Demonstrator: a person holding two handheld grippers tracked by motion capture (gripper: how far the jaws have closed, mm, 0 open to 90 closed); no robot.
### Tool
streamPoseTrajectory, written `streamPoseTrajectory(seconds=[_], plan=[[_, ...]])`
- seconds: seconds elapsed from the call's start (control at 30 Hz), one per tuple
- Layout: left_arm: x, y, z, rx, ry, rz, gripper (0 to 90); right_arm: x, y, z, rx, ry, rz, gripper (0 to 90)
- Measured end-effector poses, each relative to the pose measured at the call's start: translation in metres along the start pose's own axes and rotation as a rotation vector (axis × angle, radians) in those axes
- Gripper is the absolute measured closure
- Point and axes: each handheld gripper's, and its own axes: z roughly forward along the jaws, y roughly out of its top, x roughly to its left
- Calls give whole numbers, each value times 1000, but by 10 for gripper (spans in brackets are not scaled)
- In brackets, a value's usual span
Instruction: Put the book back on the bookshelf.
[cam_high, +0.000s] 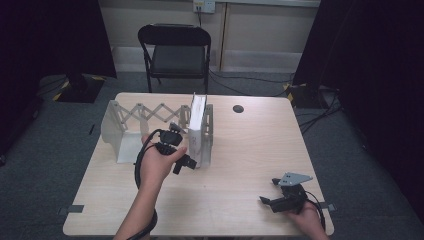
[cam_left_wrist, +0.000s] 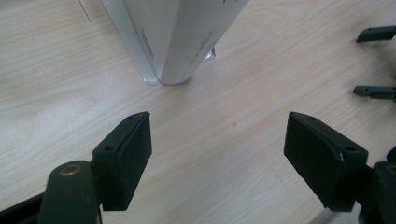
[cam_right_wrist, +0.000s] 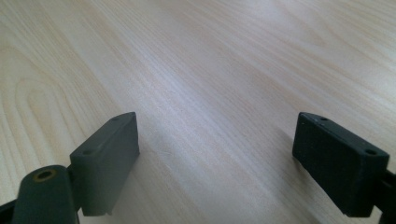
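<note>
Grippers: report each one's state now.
Left gripper: open, holding nothing, close to the white book.
Right gripper: open, holding nothing, over the table.

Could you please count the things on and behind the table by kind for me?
White book, standing upright: 1
White expanding rack: 1
Hand-held grippers, left gripper and right gripper: 2
Black folding chair: 1
Total: 5
</note>
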Motion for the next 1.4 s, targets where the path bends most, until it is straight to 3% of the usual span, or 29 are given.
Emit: streamPoseTrajectory(seconds=[0.43, 0.83, 1.4], plan=[[9, -16, 8, -15, -19, 7, 236, 0, 0, 0, 0, 0, 1, 140], [19, -31, 17, -12, -51, -15, 241, 0, 0, 0, 1, 1, -1, 140], [31, -48, 33, 5, -49, -35, 241, 0, 0, 0, 1, 1, -1, 140]])
